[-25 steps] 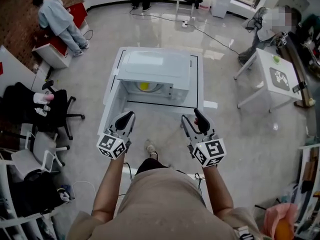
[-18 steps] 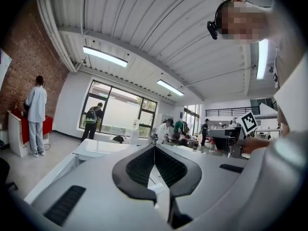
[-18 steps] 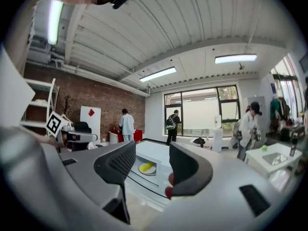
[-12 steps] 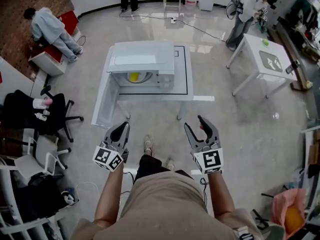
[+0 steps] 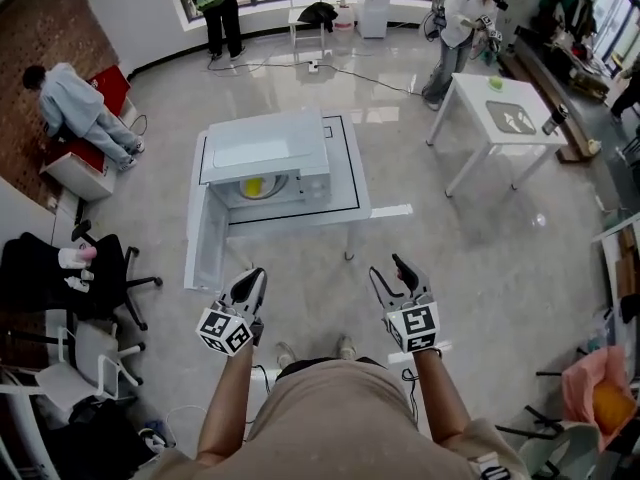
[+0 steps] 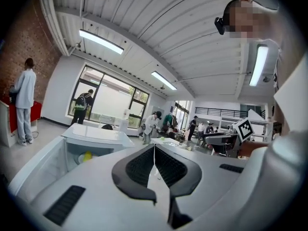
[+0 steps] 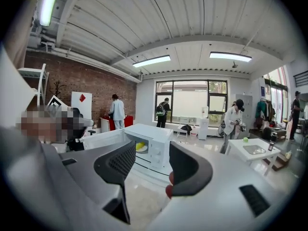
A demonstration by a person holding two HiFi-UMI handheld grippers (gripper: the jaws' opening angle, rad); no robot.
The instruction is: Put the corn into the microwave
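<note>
Already the corn (image 5: 252, 185) sits yellow inside the microwave (image 5: 265, 148), at about eleven o'clock from the person and well apart from both grippers. Its door (image 5: 205, 238) hangs open toward seven o'clock. The left gripper (image 5: 256, 274) has its fingers pressed together on nothing; the right gripper (image 5: 387, 267) holds them spread, empty. The likely risk is that a careless swipe at that door jolts the table (image 5: 340, 193) and rolls the corn out.
</note>
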